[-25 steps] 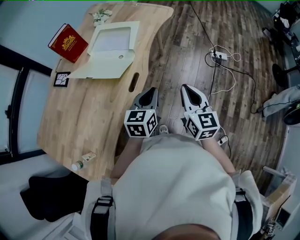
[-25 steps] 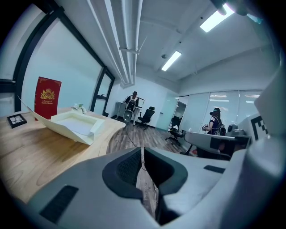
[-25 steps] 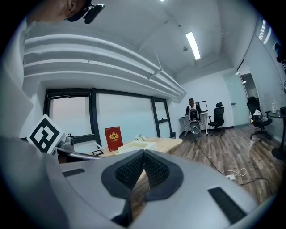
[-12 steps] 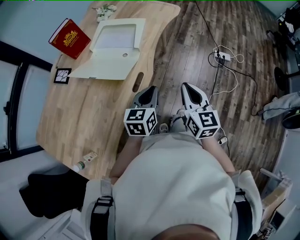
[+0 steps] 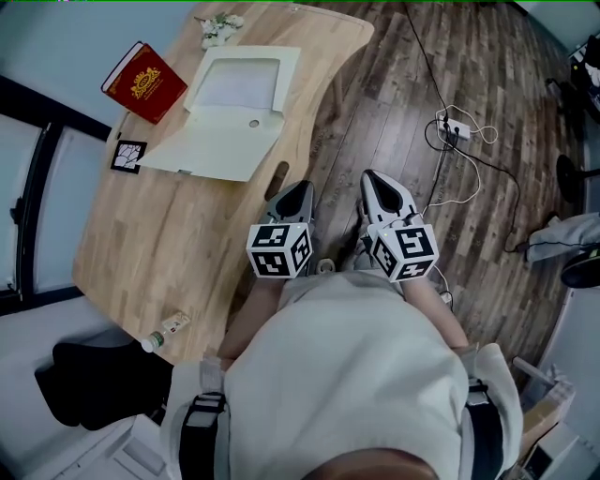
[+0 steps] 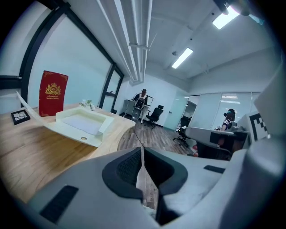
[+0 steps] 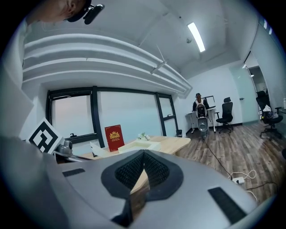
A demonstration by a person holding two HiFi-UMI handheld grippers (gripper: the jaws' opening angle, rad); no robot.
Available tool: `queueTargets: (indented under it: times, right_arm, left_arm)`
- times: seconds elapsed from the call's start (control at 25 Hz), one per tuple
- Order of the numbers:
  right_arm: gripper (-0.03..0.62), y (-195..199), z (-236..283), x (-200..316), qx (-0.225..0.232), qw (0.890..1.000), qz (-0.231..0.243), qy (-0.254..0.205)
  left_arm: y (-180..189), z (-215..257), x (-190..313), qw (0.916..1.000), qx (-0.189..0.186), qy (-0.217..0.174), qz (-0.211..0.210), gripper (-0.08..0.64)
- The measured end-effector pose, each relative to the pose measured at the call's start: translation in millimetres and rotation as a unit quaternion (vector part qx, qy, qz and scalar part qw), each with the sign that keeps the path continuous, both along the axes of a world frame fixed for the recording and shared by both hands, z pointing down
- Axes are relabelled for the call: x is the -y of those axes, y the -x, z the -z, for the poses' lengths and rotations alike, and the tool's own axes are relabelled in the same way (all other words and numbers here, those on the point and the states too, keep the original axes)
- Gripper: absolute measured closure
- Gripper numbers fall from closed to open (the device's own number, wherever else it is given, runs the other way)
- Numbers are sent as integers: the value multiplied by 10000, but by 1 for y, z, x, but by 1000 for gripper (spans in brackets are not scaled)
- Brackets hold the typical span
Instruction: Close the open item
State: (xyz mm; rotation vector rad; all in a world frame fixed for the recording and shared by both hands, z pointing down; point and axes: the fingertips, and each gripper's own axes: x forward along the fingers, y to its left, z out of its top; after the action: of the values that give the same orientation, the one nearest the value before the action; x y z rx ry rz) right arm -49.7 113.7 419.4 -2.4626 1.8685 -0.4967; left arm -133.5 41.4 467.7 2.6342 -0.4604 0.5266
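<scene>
A cream box (image 5: pixel 242 81) lies open at the far end of the wooden table (image 5: pixel 159 244), its lid flap (image 5: pixel 214 142) spread flat toward me. It also shows as the box (image 6: pixel 82 123) in the left gripper view and, small, as the box (image 7: pixel 136 145) in the right gripper view. My left gripper (image 5: pixel 298 192) hangs by the table's near right edge, well short of the box, jaws shut and empty. My right gripper (image 5: pixel 373 180) hovers over the floor beside it, also shut and empty. Close up, the left gripper (image 6: pixel 142 150) and right gripper (image 7: pixel 144 154) show pads together.
A red book (image 5: pixel 145 82) stands left of the box, with a black-and-white marker tile (image 5: pixel 127 156) near it and small white flowers (image 5: pixel 220 28) behind. A small bottle (image 5: pixel 155 336) lies at the table's near edge. A power strip (image 5: pixel 457 124) and cables trail on the floor at right.
Both grippers and my view have drifted a little toward the table; the box sits slightly lower and further right in the head view. Both jaws stay shut.
</scene>
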Motion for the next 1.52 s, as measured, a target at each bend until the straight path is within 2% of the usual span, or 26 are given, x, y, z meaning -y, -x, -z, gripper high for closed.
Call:
queueTargets:
  times: [0.48,0.8,1.16,1.52]
  right_arm:
    - [574,-95,0,26,60,9999,112,-61]
    - [574,-146,8,48,49,9990,430,-60]
    - [574,-185,11,76,25,9961,877,-32]
    - [574,-211,8,109,28,9889,1483,-12]
  left_arm:
    - [-93,0,22,10000,30,-45,45,522]
    - [-142,10,37,9997,55,-43,224,522]
    - [-175,16,61,9974,37,-1,719,522]
    - [-193,14,84,9902,-5,29,1398,522]
